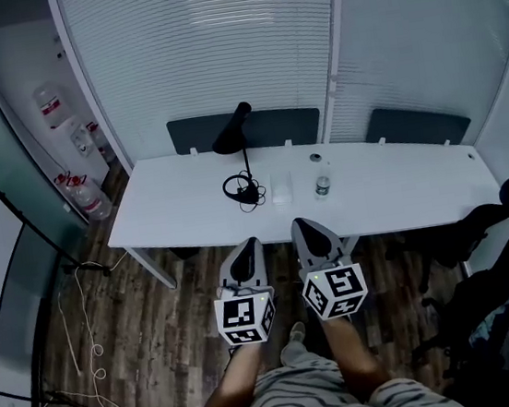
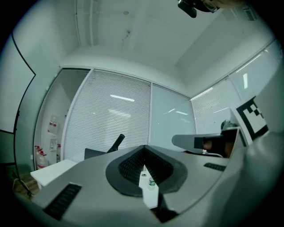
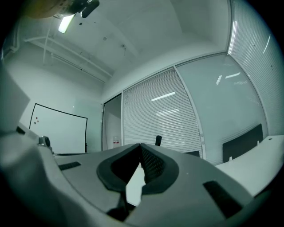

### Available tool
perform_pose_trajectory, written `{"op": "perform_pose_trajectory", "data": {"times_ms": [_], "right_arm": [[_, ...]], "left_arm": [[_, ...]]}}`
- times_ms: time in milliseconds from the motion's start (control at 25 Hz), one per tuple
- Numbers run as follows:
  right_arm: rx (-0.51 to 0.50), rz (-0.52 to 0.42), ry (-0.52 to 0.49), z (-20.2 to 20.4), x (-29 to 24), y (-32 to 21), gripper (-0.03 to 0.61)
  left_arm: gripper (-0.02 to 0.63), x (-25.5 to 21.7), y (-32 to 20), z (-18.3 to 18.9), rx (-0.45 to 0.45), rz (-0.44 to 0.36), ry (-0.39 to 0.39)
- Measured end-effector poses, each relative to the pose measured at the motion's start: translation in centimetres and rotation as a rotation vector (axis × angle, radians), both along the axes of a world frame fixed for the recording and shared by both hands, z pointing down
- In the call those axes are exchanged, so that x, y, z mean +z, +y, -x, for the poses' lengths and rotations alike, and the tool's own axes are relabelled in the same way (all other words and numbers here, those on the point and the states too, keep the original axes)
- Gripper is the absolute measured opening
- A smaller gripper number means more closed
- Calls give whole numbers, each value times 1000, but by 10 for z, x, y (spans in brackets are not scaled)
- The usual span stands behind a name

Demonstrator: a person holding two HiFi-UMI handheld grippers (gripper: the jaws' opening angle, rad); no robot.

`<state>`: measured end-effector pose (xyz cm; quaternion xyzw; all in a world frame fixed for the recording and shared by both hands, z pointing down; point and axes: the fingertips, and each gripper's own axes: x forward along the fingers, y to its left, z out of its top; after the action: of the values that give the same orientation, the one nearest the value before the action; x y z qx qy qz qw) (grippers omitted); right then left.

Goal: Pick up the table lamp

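Your left gripper (image 1: 251,245) and right gripper (image 1: 301,226) are both pressed together, empty. The table lamp (image 1: 231,134) stands at twelve o'clock on the surface (image 1: 402,190). Arrive closed and you'll topple it; its coiled cord (image 1: 234,189) may snag and drag the bottle (image 1: 323,184).

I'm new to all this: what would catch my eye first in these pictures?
Two grey hand-held tools with checkered marker cubes fill the foreground of the head view: the left gripper and the right gripper, side by side, jaws together and empty, short of the white table. On the table's middle, near its far edge, stands the black table lamp, with a small bottle to its right.
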<state>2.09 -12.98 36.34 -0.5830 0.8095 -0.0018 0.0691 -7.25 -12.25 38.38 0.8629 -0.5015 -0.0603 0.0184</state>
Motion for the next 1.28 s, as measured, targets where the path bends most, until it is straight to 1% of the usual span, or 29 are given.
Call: {"op": "perform_pose_trajectory", "data": {"times_ms": [360,760,1120,1280], "right_arm": [[-14,4,-10,-17,9,-78,11],[-16,33,-14,-43,22,-160,11],[-50,53,-14,-58,31,-212,11],[-60,66,-14,-66,36,-227,11]], "left_arm": [[5,2,-84,-17,-17,-10,-17],[5,15,-169,-41,-24,21,-24],[5,25,-223,-66,-31,46,-48],[5,30,-237,-68,-55,56,-42]]}}
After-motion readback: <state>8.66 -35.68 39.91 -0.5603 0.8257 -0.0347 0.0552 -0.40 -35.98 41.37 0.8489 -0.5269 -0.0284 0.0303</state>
